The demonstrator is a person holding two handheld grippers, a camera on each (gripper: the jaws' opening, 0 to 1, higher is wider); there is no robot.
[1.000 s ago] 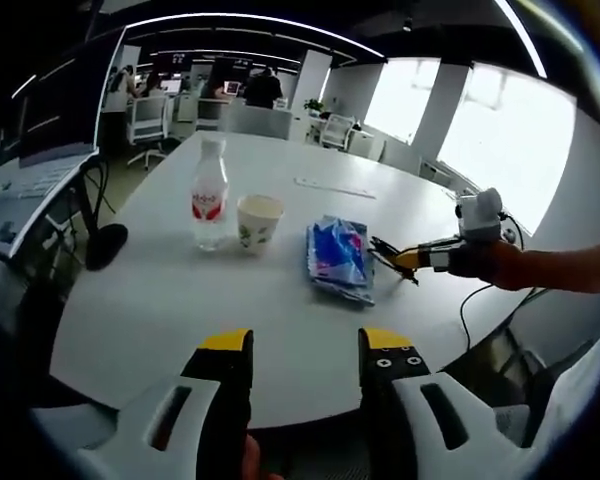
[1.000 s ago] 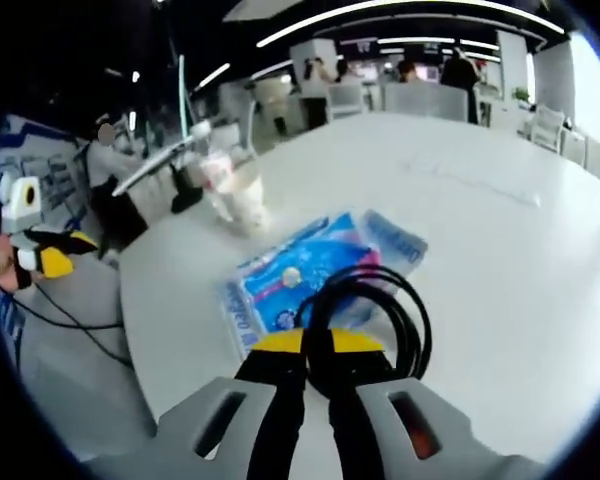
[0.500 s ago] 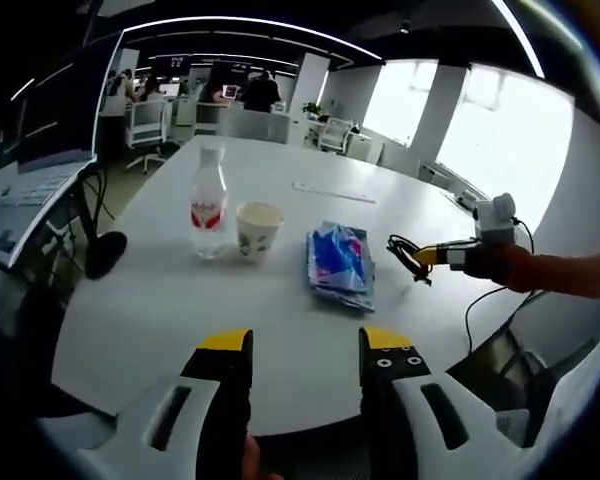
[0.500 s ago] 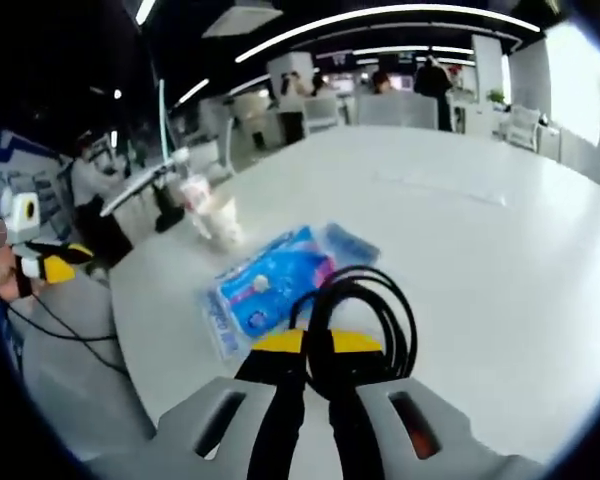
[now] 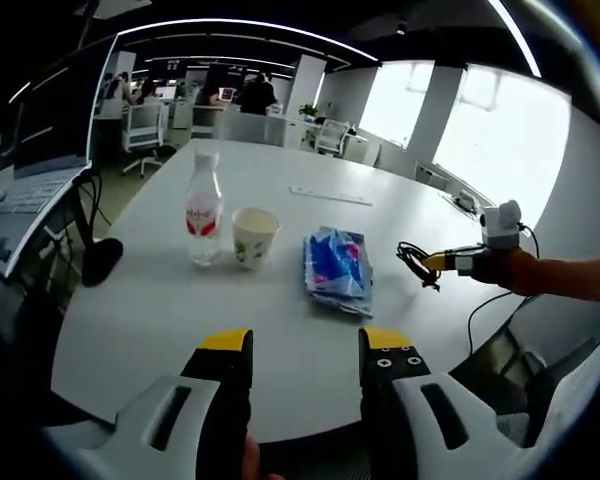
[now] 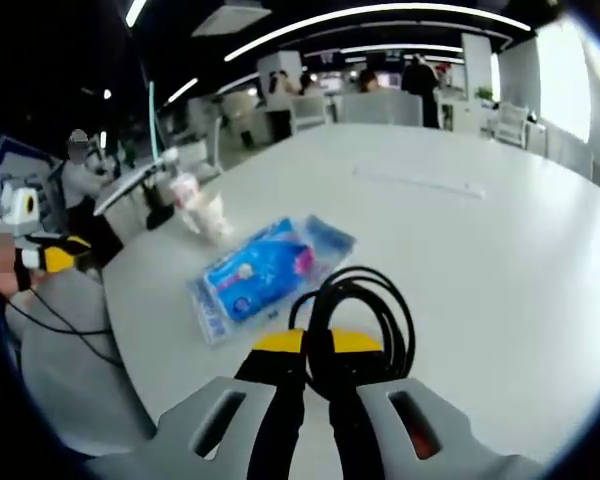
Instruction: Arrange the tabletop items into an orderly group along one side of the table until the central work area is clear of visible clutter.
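One coiled black cable (image 6: 355, 318) pinched in right gripper (image 6: 316, 345), lifted farther right from blue plastic packet (image 5: 336, 265); left gripper (image 5: 307, 350) jaws spread; cable awaits placing.

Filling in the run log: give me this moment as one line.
right hand-held gripper: shut on black cable coil, above table | left hand-held gripper: open, empty | bottle, paper cup, blue packet: on table

Yellow-tipped grey hand-held gripper (image 5: 305, 345)
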